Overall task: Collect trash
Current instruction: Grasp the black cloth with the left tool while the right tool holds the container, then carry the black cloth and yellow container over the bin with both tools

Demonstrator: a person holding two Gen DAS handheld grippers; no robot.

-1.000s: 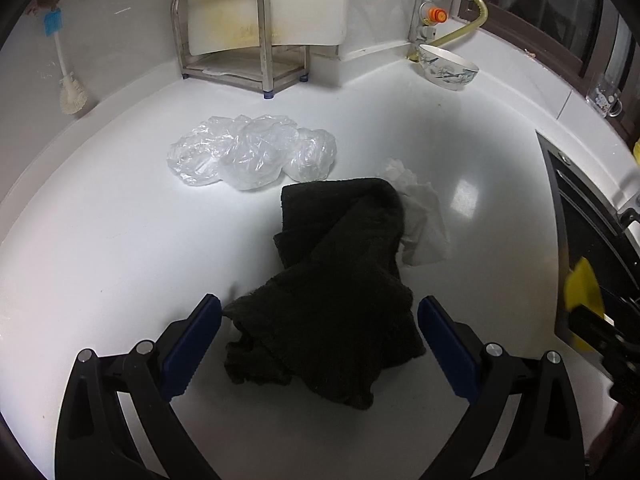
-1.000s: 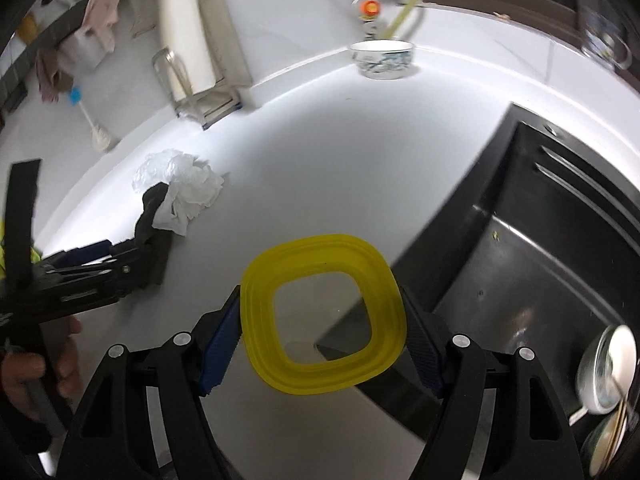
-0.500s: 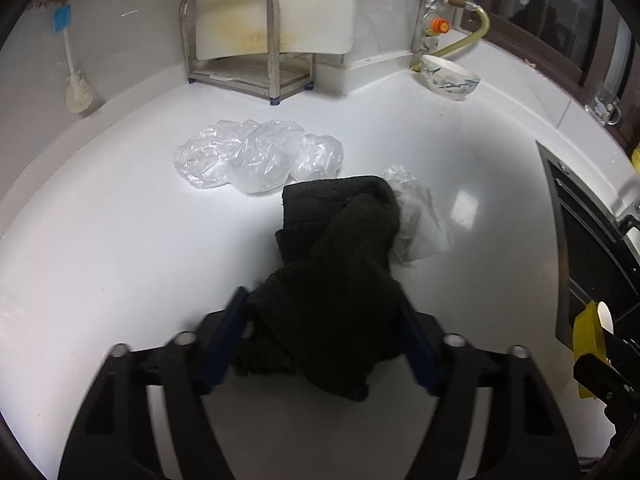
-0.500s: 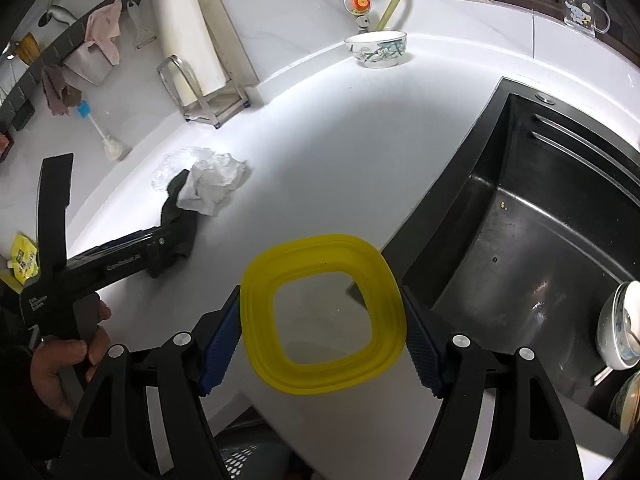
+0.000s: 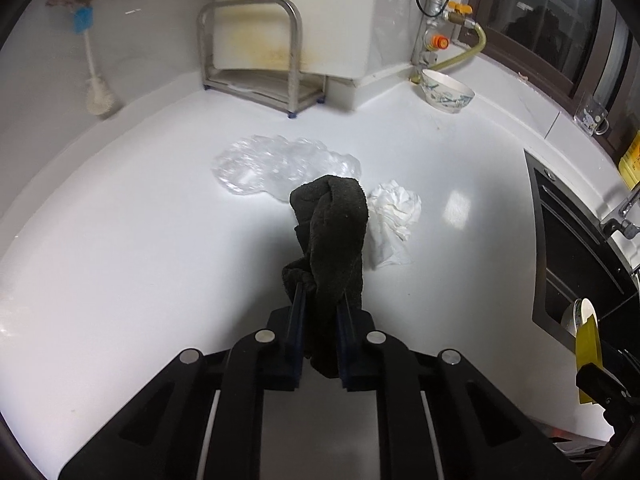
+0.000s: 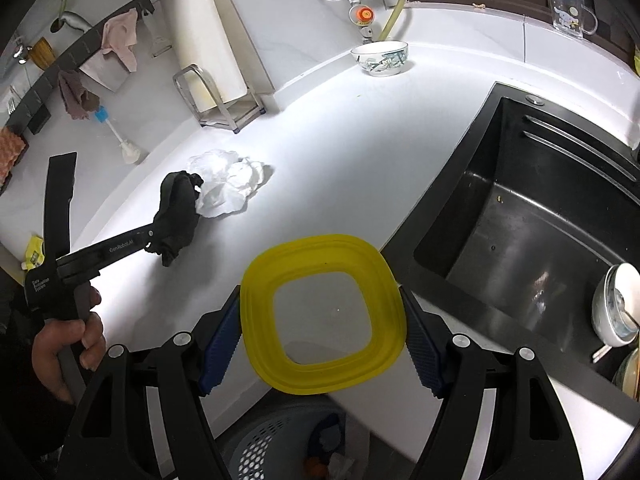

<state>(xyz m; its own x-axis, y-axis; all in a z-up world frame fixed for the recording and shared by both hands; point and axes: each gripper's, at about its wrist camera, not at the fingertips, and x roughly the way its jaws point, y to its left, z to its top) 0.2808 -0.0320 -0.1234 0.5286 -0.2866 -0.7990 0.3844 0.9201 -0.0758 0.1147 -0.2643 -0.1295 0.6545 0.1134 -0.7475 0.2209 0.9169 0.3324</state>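
Left wrist view: my left gripper [image 5: 320, 308] is closing, its blue pads pinching a dark cloth [image 5: 334, 236] that rises in a twisted bundle from between the narrow jaws, above the white counter [image 5: 140, 248]. Just beyond the cloth lie a crumpled white tissue [image 5: 394, 216] and, farther back, a clear plastic bag [image 5: 276, 164], both on the counter. A metal rack [image 5: 256, 60] stands against the back wall, with a patterned bowl [image 5: 447, 91] to its right near the gas valve. The black sink [image 5: 576, 256] runs along the right edge, where a sliver of the yellow lid shows.

Right wrist view: my right gripper [image 6: 322, 320] stands wide, its jaws clamped on opposite edges of a yellow lid [image 6: 324, 312] with a see-through centre, held out past the counter's front edge. Under it sits a perforated bin [image 6: 272, 444] with scraps inside. To the left, a hand [image 6: 68, 344] grips the left tool's handle, the cloth hanging from its tip beside the tissue. A bowl with a spoon [image 6: 616, 304] rests in the sink.
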